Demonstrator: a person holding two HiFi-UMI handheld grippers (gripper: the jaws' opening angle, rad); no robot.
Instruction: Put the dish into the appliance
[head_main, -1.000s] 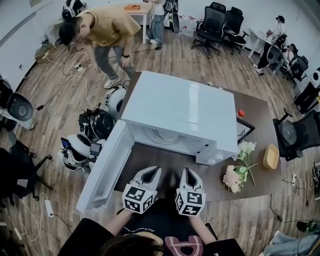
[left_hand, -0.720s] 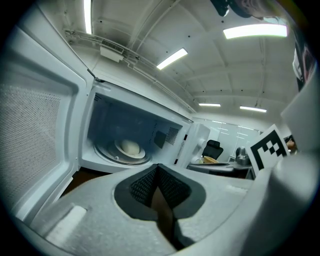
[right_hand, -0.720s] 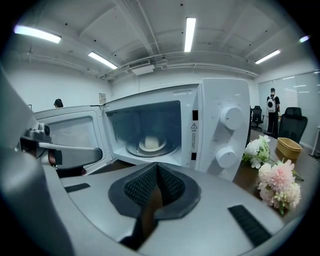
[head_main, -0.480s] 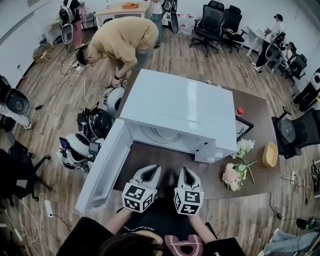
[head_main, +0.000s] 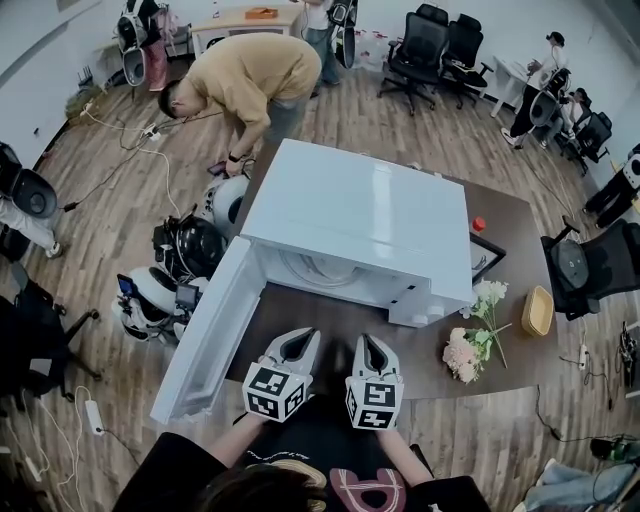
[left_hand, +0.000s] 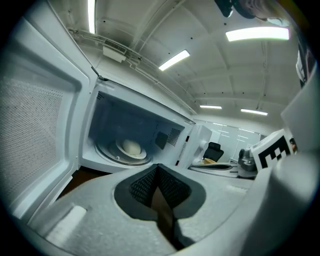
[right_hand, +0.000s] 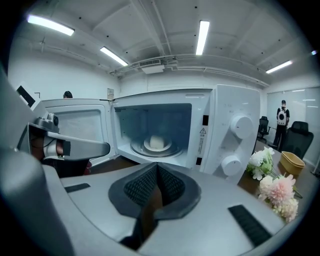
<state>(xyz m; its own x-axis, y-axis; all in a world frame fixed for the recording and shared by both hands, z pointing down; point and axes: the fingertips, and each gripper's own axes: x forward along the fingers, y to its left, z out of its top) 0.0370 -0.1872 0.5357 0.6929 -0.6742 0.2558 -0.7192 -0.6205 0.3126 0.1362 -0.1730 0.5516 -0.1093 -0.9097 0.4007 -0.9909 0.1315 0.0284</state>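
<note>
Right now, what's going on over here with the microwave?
A person holds the left gripper and the right gripper side by side in front of the white microwave on the brown table. The jaws of both are shut and hold nothing. The microwave door stands open to the left, and the dish sits inside the microwave. Neither gripper touches the door.

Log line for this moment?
dish: inside microwave | door: open | left tongs: shut, empty | right tongs: shut, empty
</note>
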